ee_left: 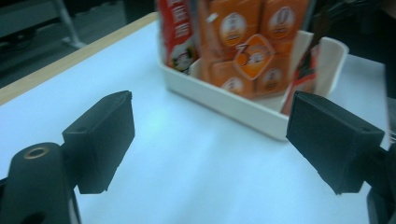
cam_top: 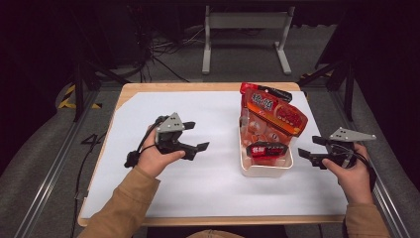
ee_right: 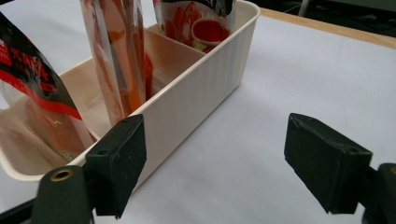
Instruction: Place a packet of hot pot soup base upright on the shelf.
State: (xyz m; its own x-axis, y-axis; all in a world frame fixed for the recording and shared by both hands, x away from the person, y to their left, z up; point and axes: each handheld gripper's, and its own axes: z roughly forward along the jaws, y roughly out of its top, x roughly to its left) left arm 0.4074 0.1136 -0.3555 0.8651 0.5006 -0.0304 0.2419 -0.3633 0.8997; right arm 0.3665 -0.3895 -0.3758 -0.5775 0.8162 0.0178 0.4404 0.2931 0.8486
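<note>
The snack packets [cam_top: 270, 121] stand in the cream bin [cam_top: 265, 170], their lower ends hidden by its wall and their print blurred. The bin's long axis runs away from the person on the white-covered bench [cam_top: 198, 188], with dark room beyond. Left gripper [cam_top: 195, 136] and right gripper [cam_top: 308, 148] flank the bin, jaws spread and empty.

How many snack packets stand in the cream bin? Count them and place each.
3, perhaps more hidden: red packet at the far end, orange multipack in the middle, dark-labelled packet at the near end of the bin.
</note>
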